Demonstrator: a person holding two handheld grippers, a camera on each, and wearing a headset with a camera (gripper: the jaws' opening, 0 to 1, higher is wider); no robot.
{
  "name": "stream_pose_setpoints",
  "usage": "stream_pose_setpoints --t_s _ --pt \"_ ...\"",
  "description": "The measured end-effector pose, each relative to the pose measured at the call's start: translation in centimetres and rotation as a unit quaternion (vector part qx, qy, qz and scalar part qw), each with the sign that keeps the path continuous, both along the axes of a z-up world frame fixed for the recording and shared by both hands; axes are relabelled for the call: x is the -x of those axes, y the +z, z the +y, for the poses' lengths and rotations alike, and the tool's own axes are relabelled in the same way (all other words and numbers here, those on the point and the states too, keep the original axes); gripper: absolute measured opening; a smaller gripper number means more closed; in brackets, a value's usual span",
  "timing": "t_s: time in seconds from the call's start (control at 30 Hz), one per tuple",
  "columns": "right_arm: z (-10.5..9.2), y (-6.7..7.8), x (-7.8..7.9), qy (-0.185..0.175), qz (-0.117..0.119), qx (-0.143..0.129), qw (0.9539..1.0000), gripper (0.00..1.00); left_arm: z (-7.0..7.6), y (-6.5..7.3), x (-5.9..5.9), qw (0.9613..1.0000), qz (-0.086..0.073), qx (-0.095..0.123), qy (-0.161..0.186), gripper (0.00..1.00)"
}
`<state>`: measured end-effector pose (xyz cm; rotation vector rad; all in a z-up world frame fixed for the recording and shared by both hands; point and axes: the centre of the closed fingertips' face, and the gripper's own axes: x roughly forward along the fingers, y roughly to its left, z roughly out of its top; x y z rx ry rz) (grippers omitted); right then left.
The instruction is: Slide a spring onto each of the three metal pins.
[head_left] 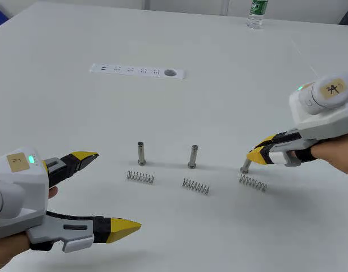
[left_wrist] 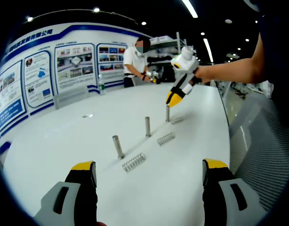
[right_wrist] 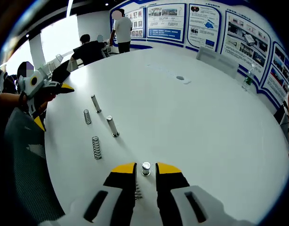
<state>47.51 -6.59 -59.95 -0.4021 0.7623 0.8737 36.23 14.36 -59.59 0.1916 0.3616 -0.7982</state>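
Three metal pins stand upright in a row on the white table (head_left: 219, 85): left pin (head_left: 141, 153), middle pin (head_left: 192, 156), right pin (head_left: 246, 165). A spring lies in front of each: left spring (head_left: 140, 177), middle spring (head_left: 195, 186), right spring (head_left: 253, 182). My right gripper (head_left: 254, 156) is at the right pin. In the right gripper view its jaws stand narrowly apart on either side of that pin's top (right_wrist: 146, 168), with thin gaps showing. My left gripper (head_left: 113, 191) is held wide open and holds nothing, short of the left spring (left_wrist: 134, 162).
A white power strip (head_left: 137, 71) lies further back on the table, and a water bottle (head_left: 256, 14) stands at the far edge. People (right_wrist: 121, 26) are beyond the table's far side. Bare tabletop surrounds the row of pins.
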Motion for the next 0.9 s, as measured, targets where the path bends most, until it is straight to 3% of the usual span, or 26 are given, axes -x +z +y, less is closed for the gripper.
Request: stream_pose_setpoints --t_s 0.3,0.6,0.9 --pt "-1.7 1.5 1.2 -0.001 -0.018 -0.006 0.9998 0.18 0.2 0.1 0.0 1.0000 0.000 -0.001 0.001 0.95" --pt "-3.0 -1.7 3.4 0.026 0.020 0.017 0.9993 0.17 -0.1 0.2 -0.1 1.0000 -0.002 0.000 -0.001 0.95" --pt "-2.6 -3.9 3.9 0.066 0.036 0.030 0.9967 0.18 0.1 0.4 -0.2 1.0000 -0.003 -0.002 -0.001 0.95"
